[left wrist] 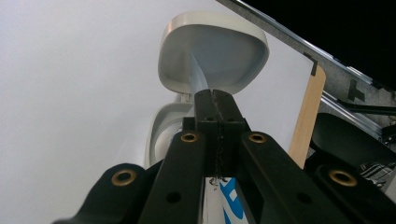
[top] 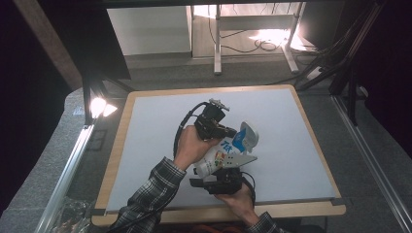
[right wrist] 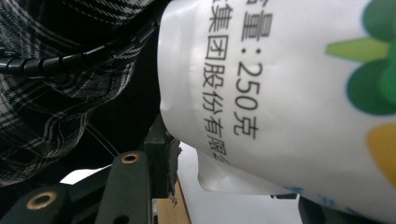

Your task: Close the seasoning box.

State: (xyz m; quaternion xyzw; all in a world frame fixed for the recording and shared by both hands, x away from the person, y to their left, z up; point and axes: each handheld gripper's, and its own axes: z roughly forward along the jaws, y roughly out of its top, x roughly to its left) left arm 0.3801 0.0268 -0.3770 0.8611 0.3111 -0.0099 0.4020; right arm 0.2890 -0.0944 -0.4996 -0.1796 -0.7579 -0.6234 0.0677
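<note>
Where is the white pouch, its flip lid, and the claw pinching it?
pouch (right wrist: 289, 93), right gripper view, on its printed white side.
lid (left wrist: 212, 51), left gripper view, on its open inner face.
left claw (left wrist: 217, 100), left gripper view, at its closed tips.

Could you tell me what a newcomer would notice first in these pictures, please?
Probably the white pouch with blue lettering, held above the middle of the pale table between two hand-held tools. The right tool clasps its lower end, while the left tool, jaws shut, pinches something thin at its flipped-open grey cap.
</note>
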